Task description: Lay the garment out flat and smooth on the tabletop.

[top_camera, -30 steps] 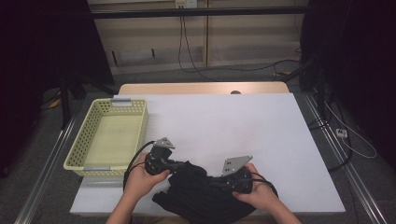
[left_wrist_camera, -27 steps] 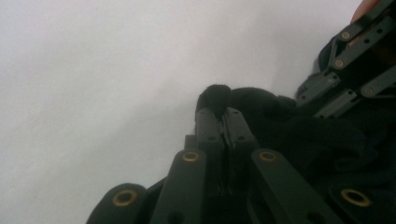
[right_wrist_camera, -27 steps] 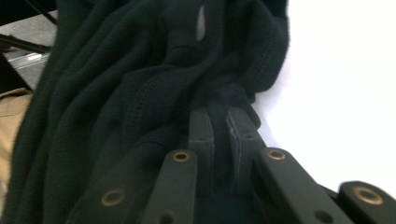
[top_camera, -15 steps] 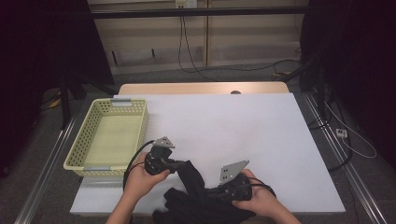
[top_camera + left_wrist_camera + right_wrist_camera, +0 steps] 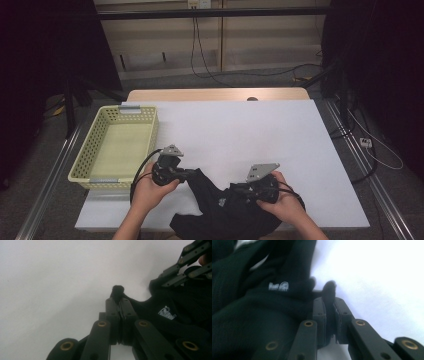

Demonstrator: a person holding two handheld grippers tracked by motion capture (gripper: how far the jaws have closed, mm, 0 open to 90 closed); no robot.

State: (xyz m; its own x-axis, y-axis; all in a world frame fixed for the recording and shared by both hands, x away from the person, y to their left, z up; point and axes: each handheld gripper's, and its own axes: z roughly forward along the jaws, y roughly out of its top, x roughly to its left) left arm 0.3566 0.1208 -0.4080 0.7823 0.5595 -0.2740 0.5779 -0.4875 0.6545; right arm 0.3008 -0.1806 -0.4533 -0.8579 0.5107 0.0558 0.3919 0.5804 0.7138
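A black garment (image 5: 225,210) with a small white logo (image 5: 167,312) lies bunched at the near edge of the white table (image 5: 240,130). My left gripper (image 5: 192,174) is shut on one edge of it, and a tuft of black cloth pokes out past the pads (image 5: 117,291). My right gripper (image 5: 239,190) is shut on another fold of the same garment (image 5: 274,302); cloth sticks out above its closed jaws. The two grippers stand close together, and the cloth sags between them. In the left gripper view, the other gripper's black links (image 5: 190,262) show at the upper right.
A pale yellow perforated basket (image 5: 95,155) stands at the table's left side, with nothing in it. A wooden tabletop edge (image 5: 215,95) runs along the far side. Cables hang behind the table and lie on the floor at right.
My right gripper has moved left toward the left one, pulling its fold of the garment along; the cloth between them has bunched up. The left gripper has stayed in place.
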